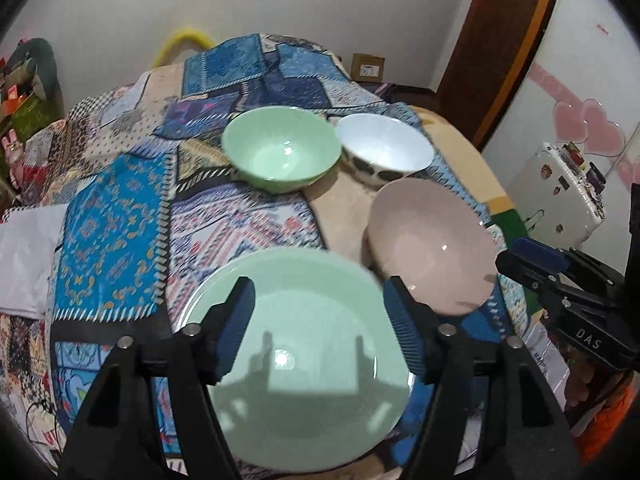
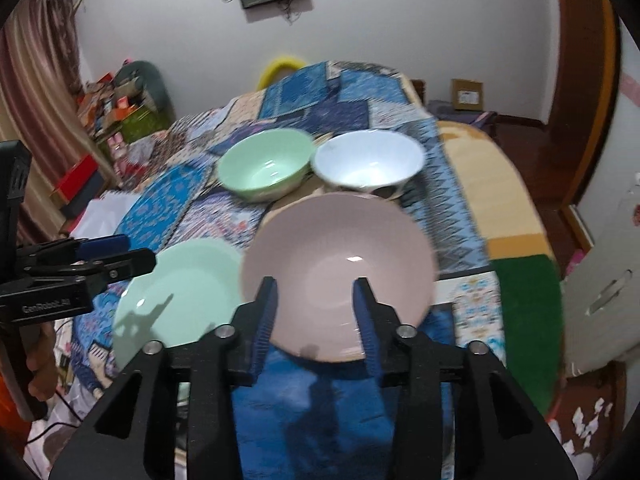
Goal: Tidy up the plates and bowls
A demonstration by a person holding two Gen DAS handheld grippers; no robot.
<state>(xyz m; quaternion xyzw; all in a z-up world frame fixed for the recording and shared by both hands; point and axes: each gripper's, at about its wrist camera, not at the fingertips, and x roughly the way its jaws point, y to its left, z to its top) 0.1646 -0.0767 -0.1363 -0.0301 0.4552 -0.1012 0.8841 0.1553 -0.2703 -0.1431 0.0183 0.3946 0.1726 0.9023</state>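
Note:
A green plate (image 1: 304, 360) lies on the patchwork cloth near the front; my left gripper (image 1: 320, 300) hovers open above it, its jaws standing wide on either side. A pink plate (image 1: 432, 244) lies to its right; my right gripper (image 2: 316, 296) is open over it (image 2: 336, 272). A green bowl (image 1: 280, 152) and a white bowl (image 1: 384, 152) with dark spots stand side by side farther back. The green plate (image 2: 180, 292), green bowl (image 2: 264, 164) and white bowl (image 2: 368, 160) also show in the right wrist view. The right gripper shows at the right edge of the left wrist view (image 1: 532, 256).
The patchwork cloth (image 1: 120, 232) covers a rounded table. A white fridge (image 1: 560, 192) and a wooden door frame (image 1: 508, 52) stand to the right. Boxes and clutter (image 2: 120, 108) sit at the left wall. A green and yellow mat (image 2: 524, 272) lies at the table's right.

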